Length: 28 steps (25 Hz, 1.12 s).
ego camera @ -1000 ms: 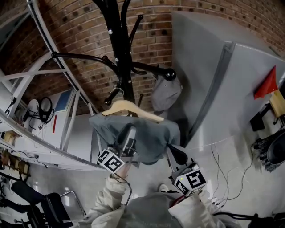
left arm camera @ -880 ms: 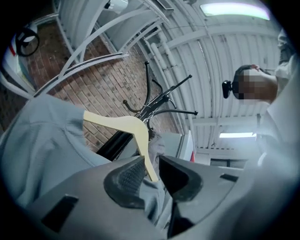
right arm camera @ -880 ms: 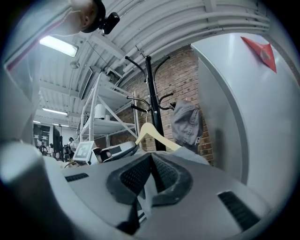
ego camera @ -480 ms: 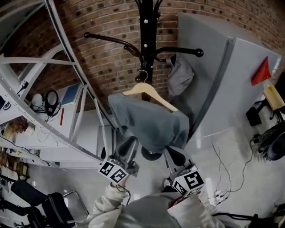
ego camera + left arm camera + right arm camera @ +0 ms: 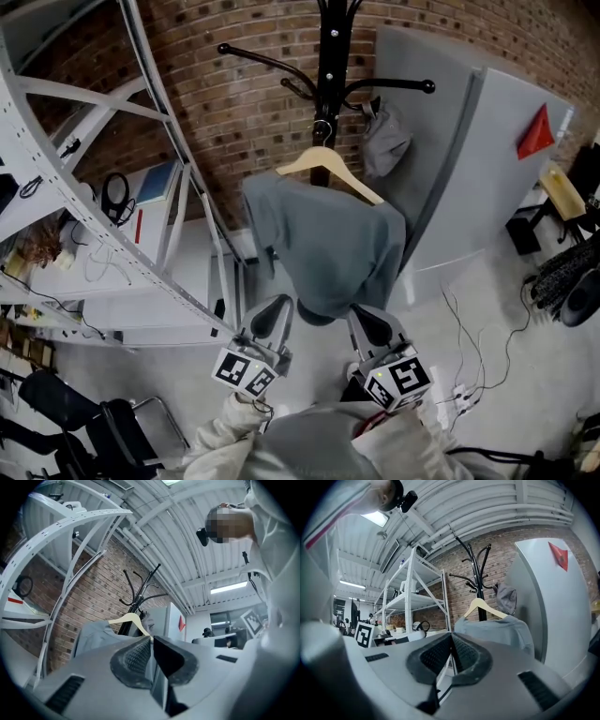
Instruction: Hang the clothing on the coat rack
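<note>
A grey garment [image 5: 323,244] hangs on a wooden hanger [image 5: 328,167], whose hook sits on the black coat rack [image 5: 325,66]. My left gripper [image 5: 268,321] is below the garment's hem on the left, apart from it. Its jaws have just been closing and now meet with nothing between them. My right gripper [image 5: 370,326] is below the hem on the right, shut and empty. The left gripper view shows the hanger [image 5: 129,619] and garment [image 5: 91,637] beyond the left gripper [image 5: 151,639]. In the right gripper view the garment [image 5: 497,630] hangs past the right gripper [image 5: 451,638].
A second grey cloth [image 5: 384,141] hangs from the rack's right arm. White metal shelving [image 5: 112,187] stands to the left, against the brick wall. A grey panel [image 5: 487,169] with a red flag [image 5: 536,131] stands to the right. Cables [image 5: 459,328] lie on the floor.
My left gripper has let go of the garment and closed. Both grippers have drawn back from the garment, which now hangs free on the rack.
</note>
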Tool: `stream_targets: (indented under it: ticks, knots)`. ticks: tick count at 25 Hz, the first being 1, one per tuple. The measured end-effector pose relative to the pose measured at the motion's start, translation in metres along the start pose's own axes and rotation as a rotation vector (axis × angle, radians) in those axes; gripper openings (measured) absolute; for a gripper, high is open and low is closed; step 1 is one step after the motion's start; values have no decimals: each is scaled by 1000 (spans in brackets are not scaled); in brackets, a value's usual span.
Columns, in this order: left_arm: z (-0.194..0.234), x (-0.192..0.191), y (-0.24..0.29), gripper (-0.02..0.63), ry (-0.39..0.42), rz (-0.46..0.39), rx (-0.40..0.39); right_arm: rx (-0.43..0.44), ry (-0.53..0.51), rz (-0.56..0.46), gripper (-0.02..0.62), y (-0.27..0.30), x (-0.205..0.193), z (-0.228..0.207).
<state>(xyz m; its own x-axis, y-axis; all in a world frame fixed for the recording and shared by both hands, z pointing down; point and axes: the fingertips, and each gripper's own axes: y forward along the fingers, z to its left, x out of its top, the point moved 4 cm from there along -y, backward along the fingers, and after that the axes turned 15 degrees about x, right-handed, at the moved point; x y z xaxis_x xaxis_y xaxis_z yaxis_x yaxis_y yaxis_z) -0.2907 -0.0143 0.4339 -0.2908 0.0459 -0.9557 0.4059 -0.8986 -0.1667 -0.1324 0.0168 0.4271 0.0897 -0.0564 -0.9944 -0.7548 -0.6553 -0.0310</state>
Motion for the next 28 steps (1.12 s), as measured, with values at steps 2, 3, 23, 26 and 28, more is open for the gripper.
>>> stream_targets:
  ticks: [2,3,23,26,28]
  knots:
    - [-2,2,-16,23,-4,5,-4,-10,-1,2,25,-3,-2,12]
    - [-4,4,-25,18,0,6,-5,-17,-4,6,25,-4,-2,19]
    - [-50,-12,-87,9,24,57,-55,-82,-6,63,25,-46,-7,65]
    - [-61,-11,-78,9,44,50,-57,-72,-15,55,25,-51,-2,59]
    - [-70,-10,-70,9,54,42,-60,-68,-13,51,25,-57,-1,52]
